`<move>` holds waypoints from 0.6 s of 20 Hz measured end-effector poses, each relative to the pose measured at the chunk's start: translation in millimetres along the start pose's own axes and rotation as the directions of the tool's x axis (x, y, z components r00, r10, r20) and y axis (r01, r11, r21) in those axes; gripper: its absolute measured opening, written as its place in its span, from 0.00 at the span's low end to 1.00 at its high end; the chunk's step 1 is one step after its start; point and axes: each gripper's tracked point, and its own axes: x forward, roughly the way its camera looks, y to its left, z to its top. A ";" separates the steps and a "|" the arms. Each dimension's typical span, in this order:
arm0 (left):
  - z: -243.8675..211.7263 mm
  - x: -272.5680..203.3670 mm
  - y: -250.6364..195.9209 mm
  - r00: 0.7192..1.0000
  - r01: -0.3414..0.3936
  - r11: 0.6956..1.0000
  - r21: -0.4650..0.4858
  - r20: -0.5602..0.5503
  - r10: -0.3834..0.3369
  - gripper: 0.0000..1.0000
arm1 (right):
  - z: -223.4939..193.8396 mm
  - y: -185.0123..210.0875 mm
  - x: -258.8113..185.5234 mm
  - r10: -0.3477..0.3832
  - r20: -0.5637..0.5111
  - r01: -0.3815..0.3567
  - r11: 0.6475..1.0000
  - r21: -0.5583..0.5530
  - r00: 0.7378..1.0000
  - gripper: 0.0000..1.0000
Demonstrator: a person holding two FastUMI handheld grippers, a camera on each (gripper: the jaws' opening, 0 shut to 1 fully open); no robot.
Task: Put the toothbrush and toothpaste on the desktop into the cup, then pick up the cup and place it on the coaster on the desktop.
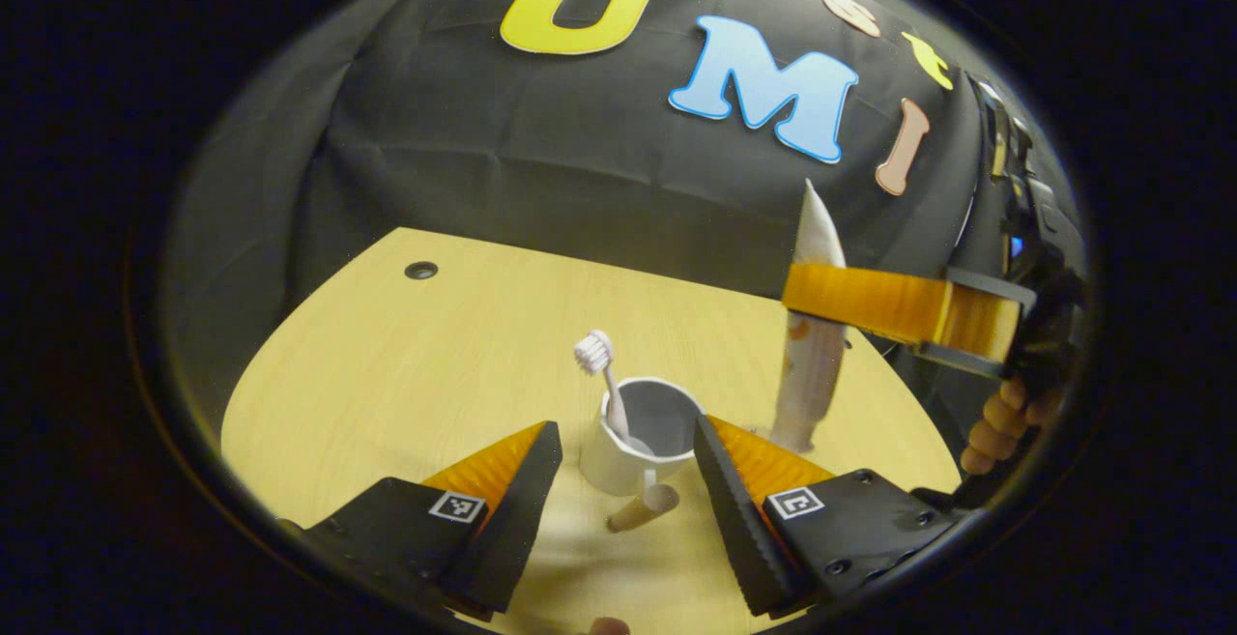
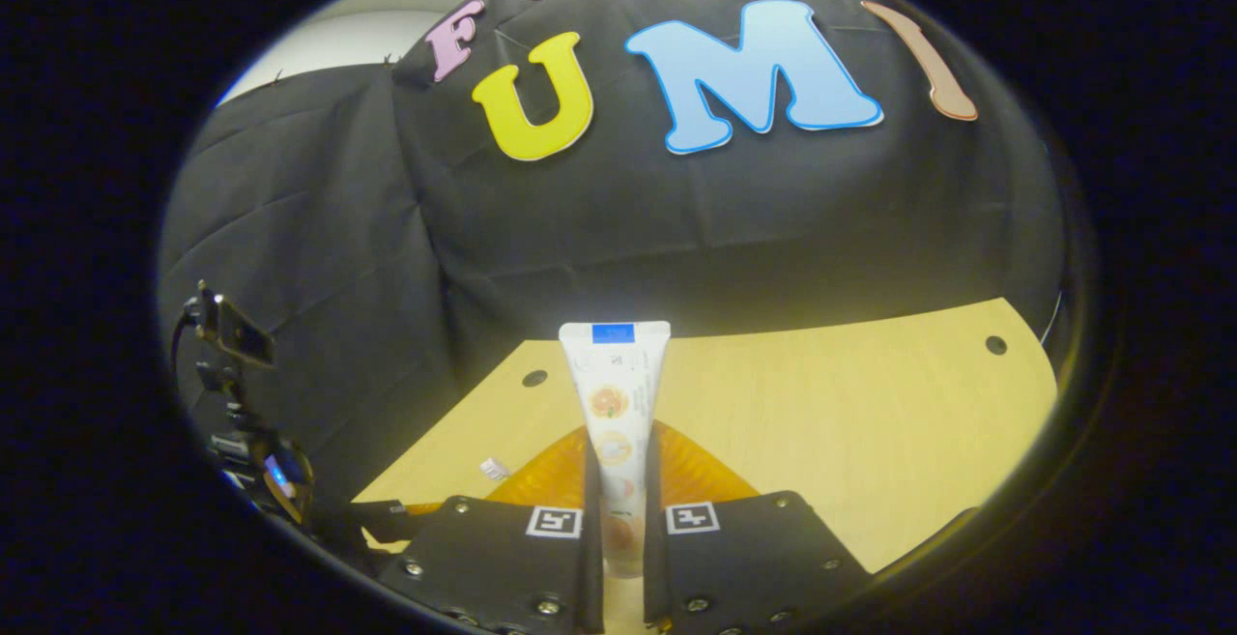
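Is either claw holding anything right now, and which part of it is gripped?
The right claw is shut on the white toothpaste tube, held upright, pinched around its middle. The left claw is open and holds nothing.

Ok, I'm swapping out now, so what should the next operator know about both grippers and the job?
Left hand-held gripper: open, its fingers either side of the cup on the desktop.
Right hand-held gripper: shut on the toothpaste, held upright in the air to the right of the cup.
Done: toothbrush stands in the cup, head up.
Left: drop the toothpaste into the cup, then lift the cup onto the coaster.
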 end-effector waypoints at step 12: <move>-45.8 -39.7 28.0 0.996 -0.028 0.996 -0.084 -0.085 0.021 0.91 | -18.7 -6.3 11.1 0.043 -0.029 -0.047 0.986 -0.162 0.999 0.17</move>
